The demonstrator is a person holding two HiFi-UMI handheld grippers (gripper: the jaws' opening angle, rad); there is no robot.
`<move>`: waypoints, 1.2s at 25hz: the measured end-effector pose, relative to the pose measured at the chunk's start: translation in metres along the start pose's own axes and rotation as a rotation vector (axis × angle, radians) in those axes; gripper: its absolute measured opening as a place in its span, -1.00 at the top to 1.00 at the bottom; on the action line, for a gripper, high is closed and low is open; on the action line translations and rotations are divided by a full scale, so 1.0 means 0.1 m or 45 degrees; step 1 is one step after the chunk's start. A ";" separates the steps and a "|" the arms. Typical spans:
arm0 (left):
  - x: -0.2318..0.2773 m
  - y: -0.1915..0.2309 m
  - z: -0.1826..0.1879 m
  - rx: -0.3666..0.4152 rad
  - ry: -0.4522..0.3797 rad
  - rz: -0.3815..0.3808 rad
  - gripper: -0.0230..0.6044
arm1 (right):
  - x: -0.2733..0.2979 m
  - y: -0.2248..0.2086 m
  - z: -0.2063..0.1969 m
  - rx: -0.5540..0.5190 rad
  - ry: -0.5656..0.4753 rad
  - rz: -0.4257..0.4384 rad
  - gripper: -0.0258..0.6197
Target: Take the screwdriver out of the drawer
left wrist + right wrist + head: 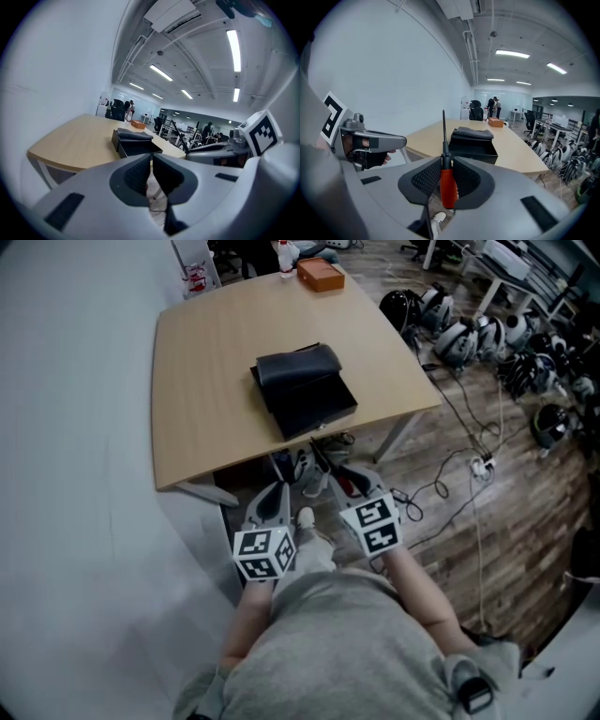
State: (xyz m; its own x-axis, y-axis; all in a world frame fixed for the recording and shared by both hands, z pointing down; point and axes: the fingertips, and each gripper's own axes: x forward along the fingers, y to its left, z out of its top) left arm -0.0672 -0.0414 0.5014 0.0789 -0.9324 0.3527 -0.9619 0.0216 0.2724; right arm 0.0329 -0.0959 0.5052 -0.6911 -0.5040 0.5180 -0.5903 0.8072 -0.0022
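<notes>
A black drawer [305, 390] sits on the middle of the wooden table [206, 371]. An orange box [321, 276] lies at the far end, well apart from it.

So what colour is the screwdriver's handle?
Red, with a black collar. The screwdriver shows best in the right gripper view.

The screwdriver [449, 187] has a red handle and a thin dark shaft. It is clamped by the handle between the jaws of the right gripper [447, 164], shaft pointing out past the tips toward 12 o'clock, clear of the drawer [305, 390]. The drawer is a black box, slid open, lying on the desk [206, 381] near its 6 o'clock edge.
</notes>
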 end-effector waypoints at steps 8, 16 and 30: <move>-0.35 -0.22 -0.20 0.023 -0.013 -0.034 0.90 | -0.42 0.24 -0.17 0.052 -0.090 -0.024 0.68; -0.54 -0.38 -0.34 0.036 -0.008 -0.041 0.90 | -0.67 0.31 -0.25 0.049 -0.139 -0.046 0.68; -0.57 -0.36 -0.30 0.032 -0.040 -0.027 0.90 | -0.70 0.35 -0.19 0.036 -0.179 -0.040 0.68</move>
State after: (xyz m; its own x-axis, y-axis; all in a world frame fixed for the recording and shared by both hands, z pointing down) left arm -0.0296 0.0217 0.4979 0.0915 -0.9434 0.3188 -0.9664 -0.0069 0.2570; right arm 0.0685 -0.0267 0.4852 -0.7224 -0.5686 0.3935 -0.6228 0.7823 -0.0130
